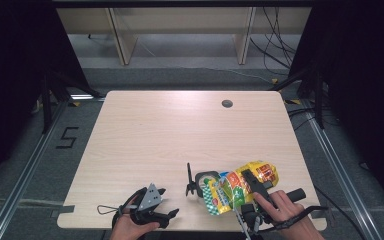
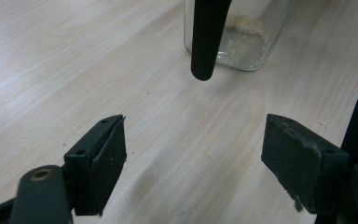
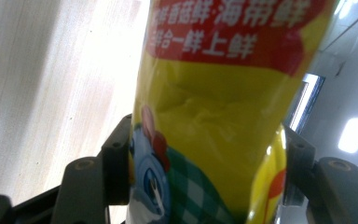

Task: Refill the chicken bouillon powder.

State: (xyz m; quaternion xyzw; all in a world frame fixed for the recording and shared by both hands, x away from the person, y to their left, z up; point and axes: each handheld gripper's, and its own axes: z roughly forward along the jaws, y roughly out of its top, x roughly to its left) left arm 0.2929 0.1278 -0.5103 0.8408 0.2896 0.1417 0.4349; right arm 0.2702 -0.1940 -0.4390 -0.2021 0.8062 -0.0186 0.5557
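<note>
The fingers (image 3: pixel 116 163) of the right gripper (image 1: pixel 252 192) are closed on a yellow seasoning bag (image 1: pixel 237 187), one pad pressed against each side of the pouch, as seen in the right gripper view. The bag is held tilted above the near right part of the table (image 1: pixel 155 135), with its lower end directed toward the mouth of a glass jar (image 1: pixel 206 179). The jar stands just to the left of the bag, and a black handled clamp (image 1: pixel 191 182) is attached to its left side.

The left gripper (image 1: pixel 152 207) is held near the front edge of the table, left of the jar and apart from it. Its jaws are spread wide and nothing is held between them. In the left gripper view, a thin layer of pale granules is visible at the bottom of the jar, behind the black handle.

The step in hand is judged to be the pouring of the bag's contents into the jar. Whether granules are leaving the bag at this instant cannot be told.

For the next move, the bag opening should be kept over the jar mouth and the tilt increased gradually, so that spillage onto the table is avoided. The pad pressure should be kept moderate, as the pouch is soft and deforms easily. The jar may be steadied with the left gripper if it shifts.
</note>
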